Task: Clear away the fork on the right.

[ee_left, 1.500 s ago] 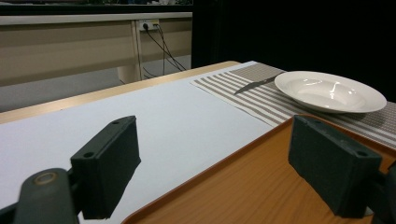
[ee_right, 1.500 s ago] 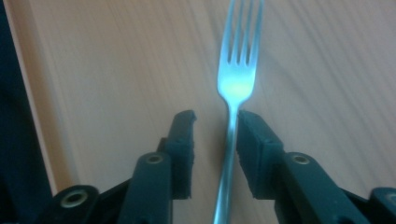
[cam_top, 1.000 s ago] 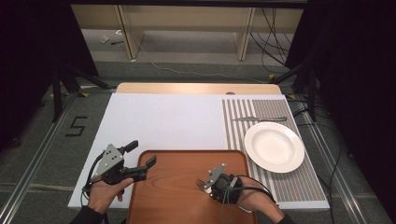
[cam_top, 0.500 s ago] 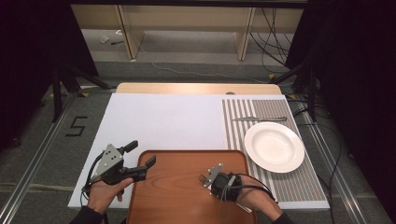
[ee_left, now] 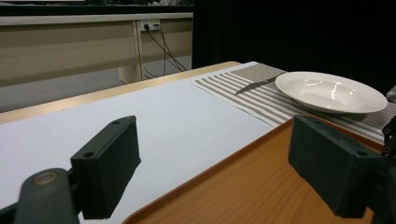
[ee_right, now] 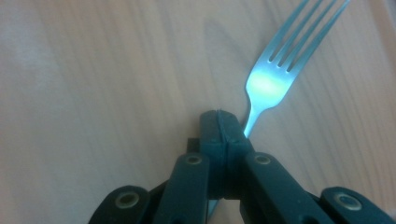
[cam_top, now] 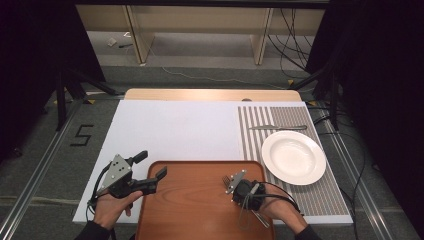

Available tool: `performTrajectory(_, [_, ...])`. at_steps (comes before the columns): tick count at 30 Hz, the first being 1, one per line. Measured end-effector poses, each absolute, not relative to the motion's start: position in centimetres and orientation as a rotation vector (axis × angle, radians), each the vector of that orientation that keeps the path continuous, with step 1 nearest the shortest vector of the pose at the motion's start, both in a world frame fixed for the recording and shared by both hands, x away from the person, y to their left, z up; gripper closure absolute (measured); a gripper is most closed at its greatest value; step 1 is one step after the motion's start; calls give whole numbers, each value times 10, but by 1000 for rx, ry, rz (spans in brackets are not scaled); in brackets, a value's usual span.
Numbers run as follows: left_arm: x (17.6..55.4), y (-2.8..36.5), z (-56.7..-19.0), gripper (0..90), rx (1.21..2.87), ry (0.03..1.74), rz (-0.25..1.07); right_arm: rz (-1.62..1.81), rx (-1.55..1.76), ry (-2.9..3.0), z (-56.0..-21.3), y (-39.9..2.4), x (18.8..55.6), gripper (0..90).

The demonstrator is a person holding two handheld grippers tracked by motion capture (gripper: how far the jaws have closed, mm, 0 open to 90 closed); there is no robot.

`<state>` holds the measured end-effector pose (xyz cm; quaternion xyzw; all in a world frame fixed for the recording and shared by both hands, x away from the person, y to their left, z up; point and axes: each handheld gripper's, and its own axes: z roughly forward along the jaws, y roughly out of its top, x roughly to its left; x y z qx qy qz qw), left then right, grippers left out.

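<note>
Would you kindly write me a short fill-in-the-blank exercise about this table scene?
1. The right gripper is shut on a ____.
2. The white plate rests on the ____ placemat.
3. The left gripper has its fingers ____.
4. The knife lies beyond the ____.

Missing words: fork; striped; open; plate

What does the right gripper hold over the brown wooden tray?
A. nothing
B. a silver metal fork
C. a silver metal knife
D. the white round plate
B: the right gripper has its jaws closed on the silver metal fork, whose tines point away over the brown wooden tray.
</note>
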<state>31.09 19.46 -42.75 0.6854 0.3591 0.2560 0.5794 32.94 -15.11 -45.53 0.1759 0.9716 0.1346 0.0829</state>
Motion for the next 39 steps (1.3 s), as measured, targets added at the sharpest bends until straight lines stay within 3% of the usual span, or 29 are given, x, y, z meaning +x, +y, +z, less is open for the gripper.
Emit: performTrajectory(39, [310,196,-426,163,1599,837,599,312,697,2849,-453,-197,340,900])
